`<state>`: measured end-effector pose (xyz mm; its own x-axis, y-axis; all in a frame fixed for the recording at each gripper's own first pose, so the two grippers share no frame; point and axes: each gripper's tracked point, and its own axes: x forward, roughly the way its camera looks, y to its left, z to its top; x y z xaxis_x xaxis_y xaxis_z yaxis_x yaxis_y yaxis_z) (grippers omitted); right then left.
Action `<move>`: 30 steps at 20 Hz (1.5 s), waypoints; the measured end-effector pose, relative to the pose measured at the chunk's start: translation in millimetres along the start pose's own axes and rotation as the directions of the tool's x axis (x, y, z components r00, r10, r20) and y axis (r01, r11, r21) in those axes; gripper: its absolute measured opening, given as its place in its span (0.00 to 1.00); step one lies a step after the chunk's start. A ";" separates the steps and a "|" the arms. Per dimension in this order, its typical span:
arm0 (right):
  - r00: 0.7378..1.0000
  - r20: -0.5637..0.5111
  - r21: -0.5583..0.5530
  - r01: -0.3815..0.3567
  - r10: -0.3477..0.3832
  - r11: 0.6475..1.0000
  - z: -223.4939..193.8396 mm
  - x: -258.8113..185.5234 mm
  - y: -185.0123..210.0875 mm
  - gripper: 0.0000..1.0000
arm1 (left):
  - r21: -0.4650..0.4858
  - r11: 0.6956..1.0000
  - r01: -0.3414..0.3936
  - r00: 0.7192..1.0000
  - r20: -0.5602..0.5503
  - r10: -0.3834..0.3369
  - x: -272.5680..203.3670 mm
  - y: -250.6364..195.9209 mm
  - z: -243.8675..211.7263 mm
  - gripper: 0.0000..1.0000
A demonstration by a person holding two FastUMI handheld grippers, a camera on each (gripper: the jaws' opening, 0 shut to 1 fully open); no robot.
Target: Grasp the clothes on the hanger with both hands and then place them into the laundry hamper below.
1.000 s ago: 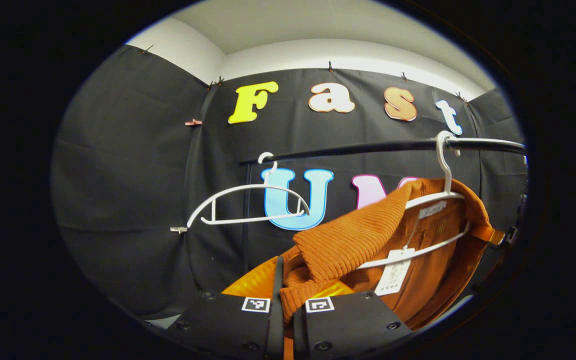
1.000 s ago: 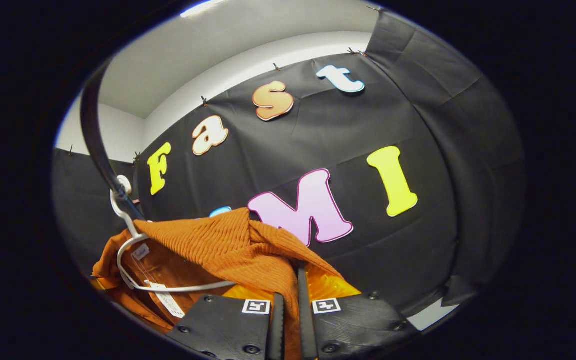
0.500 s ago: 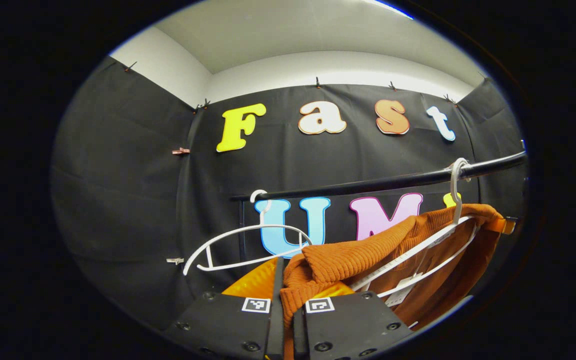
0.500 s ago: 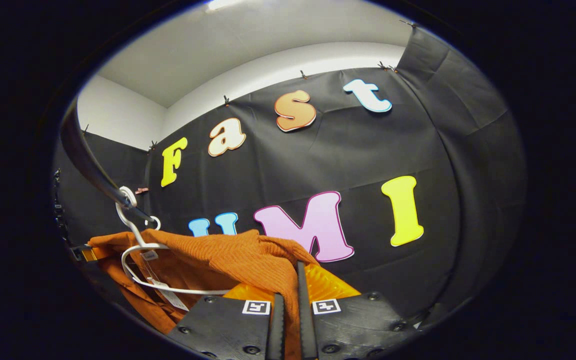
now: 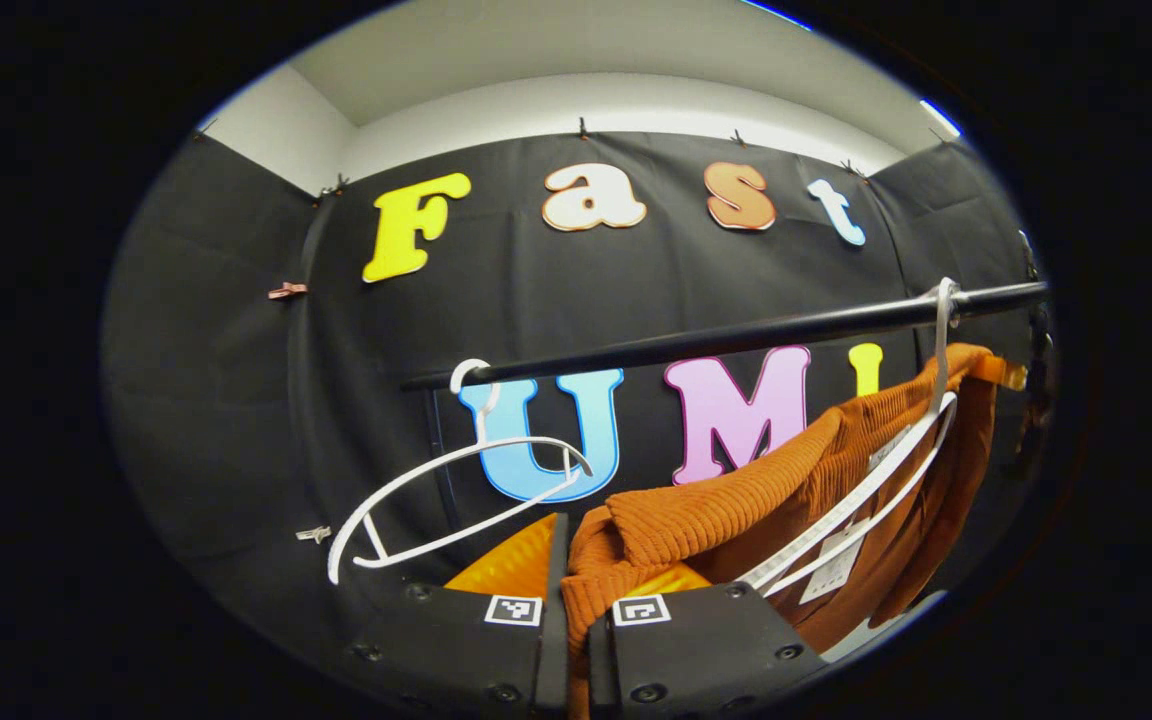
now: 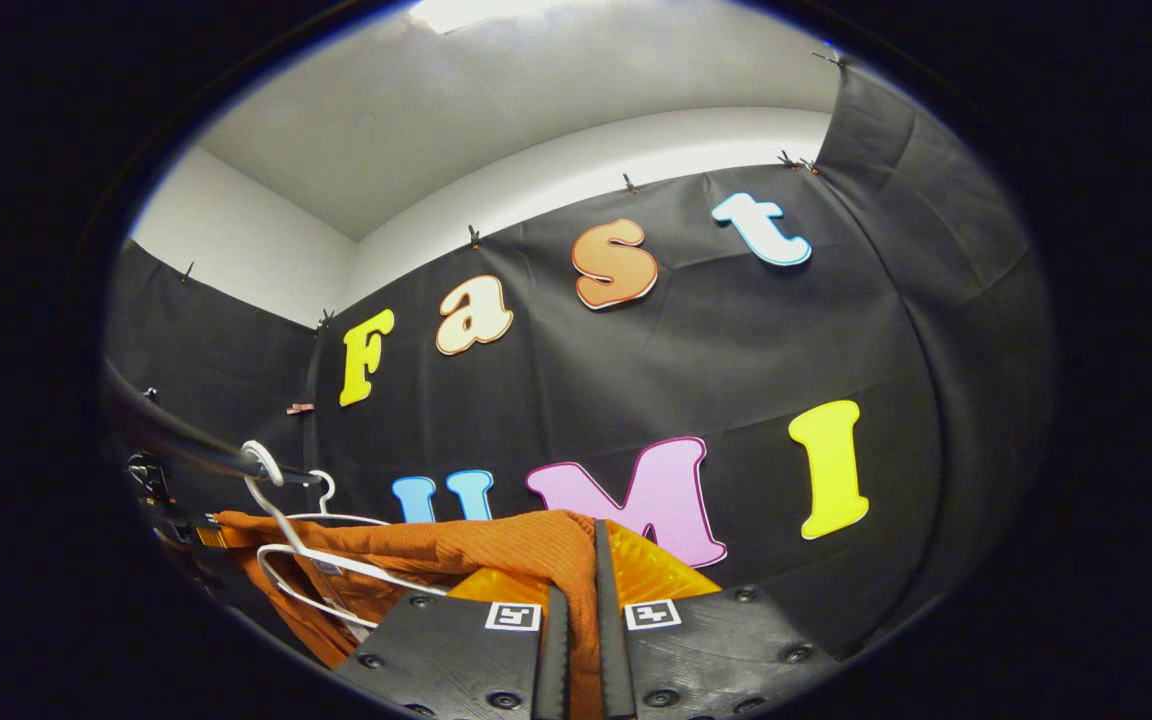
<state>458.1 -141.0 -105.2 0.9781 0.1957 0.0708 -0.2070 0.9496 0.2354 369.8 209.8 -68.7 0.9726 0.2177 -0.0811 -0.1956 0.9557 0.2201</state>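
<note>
While both tools clench it, the rust-orange ribbed knit garment (image 5: 736,500) stretches between them, draped over a white plastic hanger (image 5: 861,500) ahead and to the right of the left gripper (image 5: 576,600). That hanger hooks on the long black horizontal rail (image 5: 736,340) above and beyond the fingers. A second, bare white plastic hanger (image 5: 446,490) hangs from the same rail, ahead and to the left of the left gripper. In the right gripper view, the right gripper (image 6: 576,610) pinches a fold of the garment (image 6: 456,550), whose hanger (image 6: 326,570) lies ahead and to its left.
</note>
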 end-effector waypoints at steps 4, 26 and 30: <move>0.999 -0.048 -0.029 -0.014 0.013 0.999 -22.6 19.9 -5.7 0.16 | -0.051 0.992 0.112 0.993 -0.037 -0.114 29.8 4.5 -22.3 0.12; 0.893 -0.449 0.049 0.023 0.002 0.999 -242.2 -49.7 -50.7 0.17 | -0.491 0.869 0.057 0.934 -0.281 -0.220 34.3 -60.5 -242.0 0.12; 0.850 -0.523 0.147 0.026 0.056 0.989 -279.9 -88.3 -17.7 0.16 | -0.525 0.850 0.038 0.914 -0.326 -0.242 2.9 -90.9 -258.9 0.12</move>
<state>381.3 -106.6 -386.9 0.8314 0.3473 -0.4337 -0.1827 0.9081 0.3769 357.9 174.9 -340.6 0.8956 0.0322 -0.4438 -0.1950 0.9249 -0.3264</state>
